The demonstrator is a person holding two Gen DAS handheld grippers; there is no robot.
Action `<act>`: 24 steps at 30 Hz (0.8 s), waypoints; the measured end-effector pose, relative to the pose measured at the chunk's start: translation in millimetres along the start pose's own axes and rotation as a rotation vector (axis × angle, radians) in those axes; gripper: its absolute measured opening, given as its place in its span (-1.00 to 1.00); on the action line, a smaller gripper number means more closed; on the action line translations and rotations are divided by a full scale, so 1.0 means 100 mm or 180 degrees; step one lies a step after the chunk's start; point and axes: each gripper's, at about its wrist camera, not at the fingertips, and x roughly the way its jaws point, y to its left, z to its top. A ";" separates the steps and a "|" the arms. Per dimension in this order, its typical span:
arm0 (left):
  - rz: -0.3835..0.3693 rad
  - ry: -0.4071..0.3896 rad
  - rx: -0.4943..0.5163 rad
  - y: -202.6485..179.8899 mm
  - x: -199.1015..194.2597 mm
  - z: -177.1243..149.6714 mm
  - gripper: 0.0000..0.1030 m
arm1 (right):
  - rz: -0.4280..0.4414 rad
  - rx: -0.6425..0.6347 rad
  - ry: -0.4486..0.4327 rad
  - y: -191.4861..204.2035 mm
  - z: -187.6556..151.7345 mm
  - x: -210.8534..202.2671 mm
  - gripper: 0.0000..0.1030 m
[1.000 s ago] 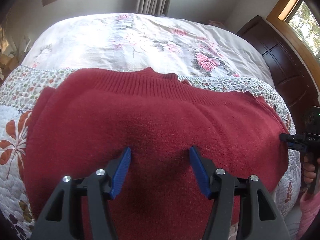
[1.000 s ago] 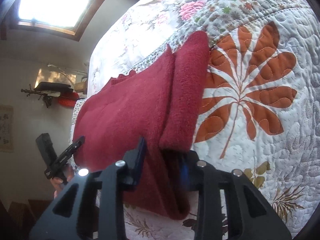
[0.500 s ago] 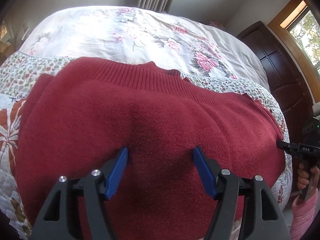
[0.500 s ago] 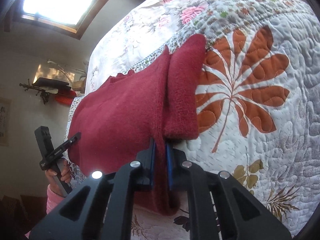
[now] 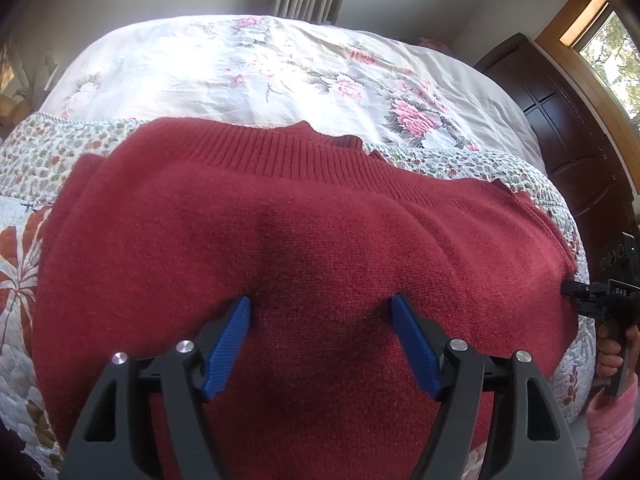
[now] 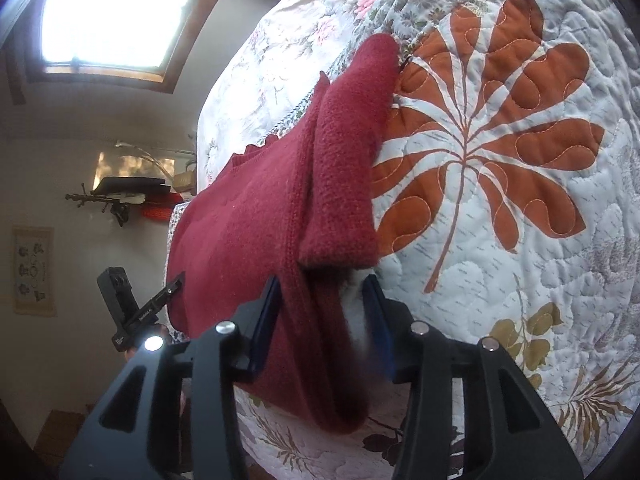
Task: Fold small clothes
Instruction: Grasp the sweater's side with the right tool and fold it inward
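A dark red knit sweater [image 5: 320, 240] lies spread on the bed, its ribbed band at the far side. My left gripper [image 5: 320, 308] is open above its middle, both blue fingertips touching the knit. In the right wrist view the sweater [image 6: 248, 240] hangs over the bed's edge, with a sleeve [image 6: 348, 160] folded onto the quilt. My right gripper [image 6: 322, 292] is open, its jaws standing on either side of the sweater's side edge. The right gripper [image 5: 576, 292] also shows at the sweater's right edge in the left view, and the left gripper [image 6: 160, 300] at the sweater's left in the right view.
The bed carries a white quilt with orange leaf prints [image 6: 500, 240] and a pale floral cover [image 5: 260, 68] farther back. A dark wooden cabinet [image 5: 560, 120] stands right of the bed. A hand in a pink sleeve [image 5: 612, 432] holds the right gripper. A window [image 6: 112, 12] is high on the wall.
My right gripper shut on the sweater's side edge half a second ago and has now opened again, the edge still between its jaws. The left gripper stayed open and moved slightly.
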 end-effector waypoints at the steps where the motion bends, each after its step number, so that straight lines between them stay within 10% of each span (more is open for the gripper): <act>1: -0.0002 0.0002 -0.0004 0.00 0.00 0.00 0.45 | 0.0090 -0.0028 -0.0010 0.03 0.01 -0.01 -0.26; 6: -0.0012 0.0012 -0.0020 0.01 0.00 0.01 0.45 | 0.0212 -0.0216 0.0002 0.27 0.06 -0.01 -0.77; 24: -0.0194 0.0010 -0.0067 0.10 -0.01 -0.03 0.46 | -0.0082 -0.0087 -0.0053 0.18 -0.03 0.03 -0.81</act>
